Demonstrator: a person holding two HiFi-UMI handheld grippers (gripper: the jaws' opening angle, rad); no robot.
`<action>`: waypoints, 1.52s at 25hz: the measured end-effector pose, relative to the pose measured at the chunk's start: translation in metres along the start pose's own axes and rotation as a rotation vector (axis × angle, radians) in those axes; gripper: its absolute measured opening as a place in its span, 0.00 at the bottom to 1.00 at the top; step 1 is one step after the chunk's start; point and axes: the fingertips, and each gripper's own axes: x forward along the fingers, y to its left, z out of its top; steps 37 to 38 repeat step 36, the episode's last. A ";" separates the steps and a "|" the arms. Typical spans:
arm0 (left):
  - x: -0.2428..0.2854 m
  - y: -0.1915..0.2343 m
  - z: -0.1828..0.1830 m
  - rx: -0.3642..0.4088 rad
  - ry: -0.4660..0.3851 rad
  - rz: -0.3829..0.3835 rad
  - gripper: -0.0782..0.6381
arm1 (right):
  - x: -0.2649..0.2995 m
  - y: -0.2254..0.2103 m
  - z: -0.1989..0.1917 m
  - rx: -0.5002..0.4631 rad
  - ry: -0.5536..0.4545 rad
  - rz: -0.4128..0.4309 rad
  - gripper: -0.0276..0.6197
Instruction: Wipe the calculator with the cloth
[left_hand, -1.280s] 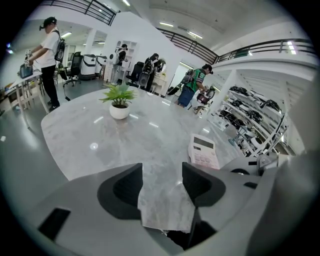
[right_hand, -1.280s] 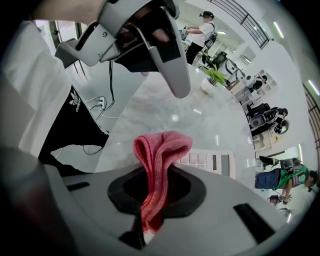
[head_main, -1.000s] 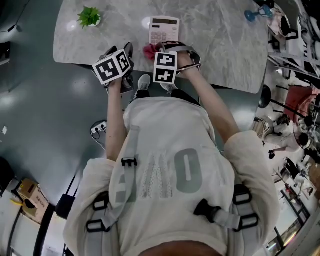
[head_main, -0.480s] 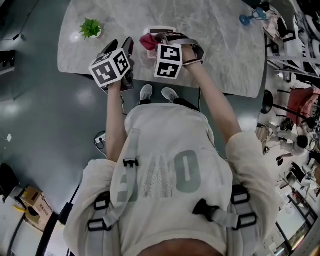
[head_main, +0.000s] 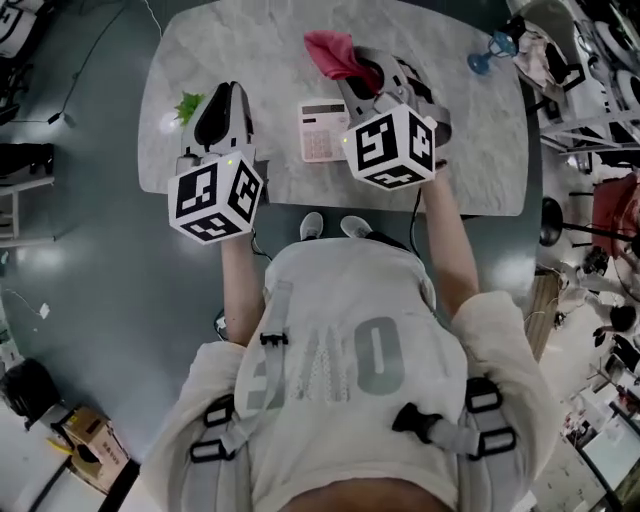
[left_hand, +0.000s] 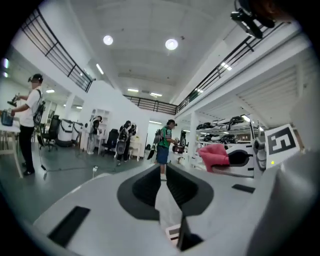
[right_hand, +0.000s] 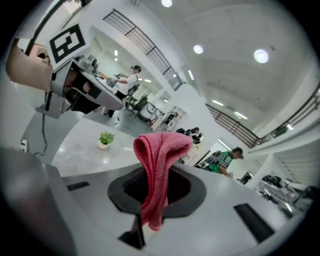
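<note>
On the tabletop (head_main: 470, 150), the calculator (head_main: 320, 135) lies lengthwise away from the person, nearer the right hand-held gripper (head_main: 360, 72), clamped on the cloth (head_main: 332, 50), than the left hand-held gripper (head_main: 222, 100), whose empty jaws have just closed nearly together.

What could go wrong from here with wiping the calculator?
The right gripper pinches only a narrow part of the cloth, so the cloth could slip out under rubbing. The calculator lies loose on the smooth table with nothing steadying it, so a wipe may push it along.
</note>
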 end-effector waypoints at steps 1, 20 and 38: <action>-0.003 -0.006 0.010 0.037 -0.035 -0.002 0.17 | -0.011 -0.012 0.001 0.041 -0.027 -0.053 0.13; 0.002 -0.054 0.030 0.242 -0.159 -0.057 0.14 | -0.091 -0.021 -0.062 0.604 -0.117 -0.217 0.13; -0.001 -0.043 0.029 0.230 -0.146 -0.021 0.14 | -0.093 -0.023 -0.061 0.591 -0.136 -0.203 0.13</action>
